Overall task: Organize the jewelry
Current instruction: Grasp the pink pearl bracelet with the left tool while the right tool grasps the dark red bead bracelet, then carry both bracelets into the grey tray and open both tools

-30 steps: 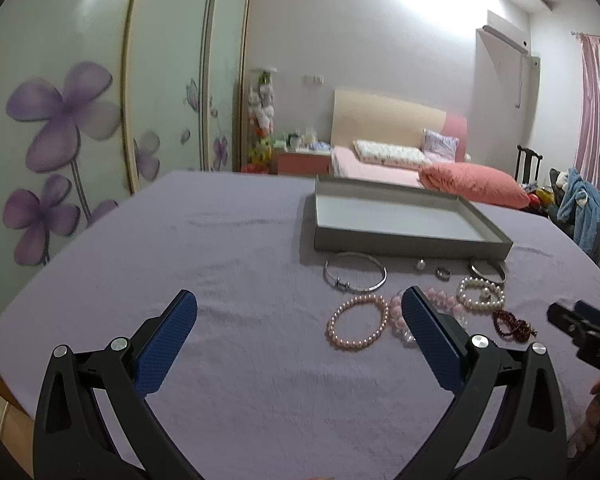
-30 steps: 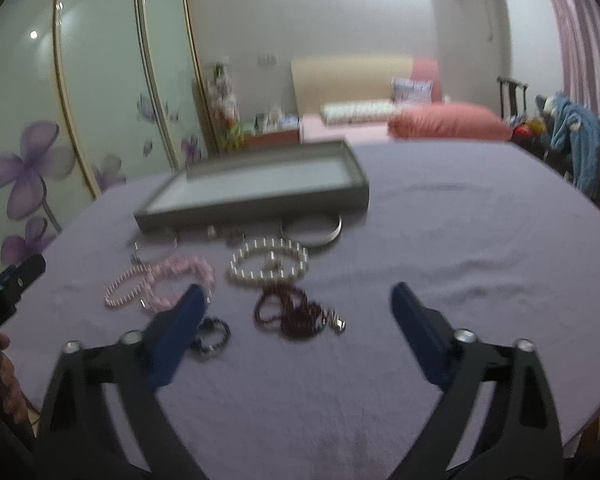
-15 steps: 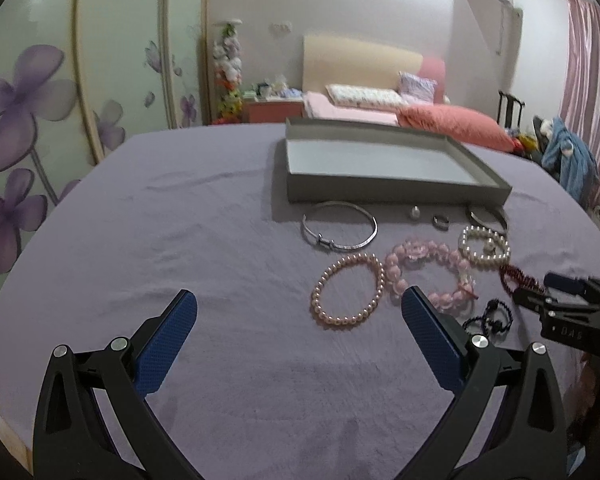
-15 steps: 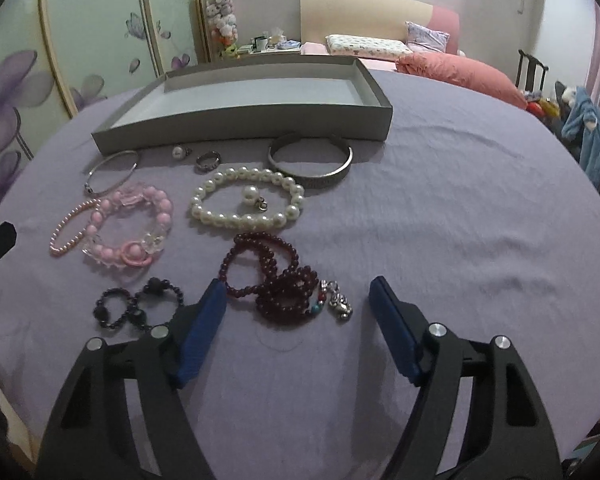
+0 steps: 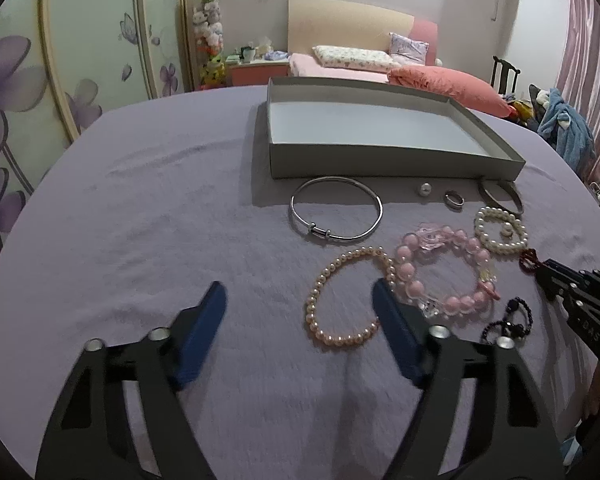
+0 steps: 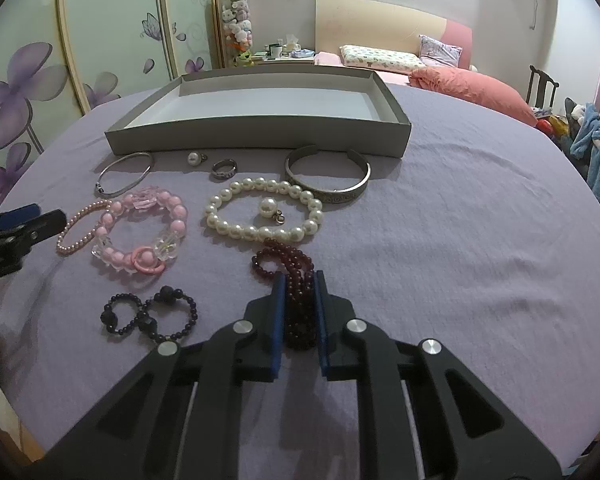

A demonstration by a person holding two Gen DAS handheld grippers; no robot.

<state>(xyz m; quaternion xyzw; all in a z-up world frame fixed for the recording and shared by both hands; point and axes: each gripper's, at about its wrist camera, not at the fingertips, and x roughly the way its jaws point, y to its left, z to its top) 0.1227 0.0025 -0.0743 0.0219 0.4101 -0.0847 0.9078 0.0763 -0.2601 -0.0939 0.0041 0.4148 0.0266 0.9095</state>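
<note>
From your left wrist camera, your left gripper (image 5: 298, 306) hangs over the purple-covered bench (image 5: 148, 216) with its blue pads spread wide and nothing between them. Its right pad sits just above the near edge of the small pink pearl bracelet (image 5: 350, 298), which touches the chunky pink bead bracelet (image 5: 446, 270) beside it. Beyond them lies the thin silver bangle (image 5: 336, 213), and past that the grey tray (image 5: 380, 160), whose white floor holds no jewelry. Along the tray's front wall you can see a loose pearl (image 5: 425, 188), a silver ring (image 5: 454, 199) and part of a wide silver cuff (image 5: 500, 196). The white pearl bracelet (image 5: 500, 230) lies just in front of the cuff. At the right edge, your right gripper (image 5: 540, 270) meets the dark red bead strand (image 5: 529, 261); a black bead bracelet (image 5: 508, 320) lies near it.

From your right wrist camera, your right gripper (image 6: 299, 280) has its pads drawn in tight on the dark red bead strand (image 6: 292, 268), which runs between them and loops out ahead on the cloth. The white pearl bracelet (image 6: 264, 214) lies just beyond the strand, with a pearl pendant (image 6: 269, 208) inside its ring. The wide silver cuff (image 6: 327, 174) touches it at the far side. The black bead bracelet (image 6: 150, 314) lies to the left, the chunky pink bead bracelet (image 6: 140, 236) past it. The grey tray (image 6: 260, 136) stands at the far side.
</note>
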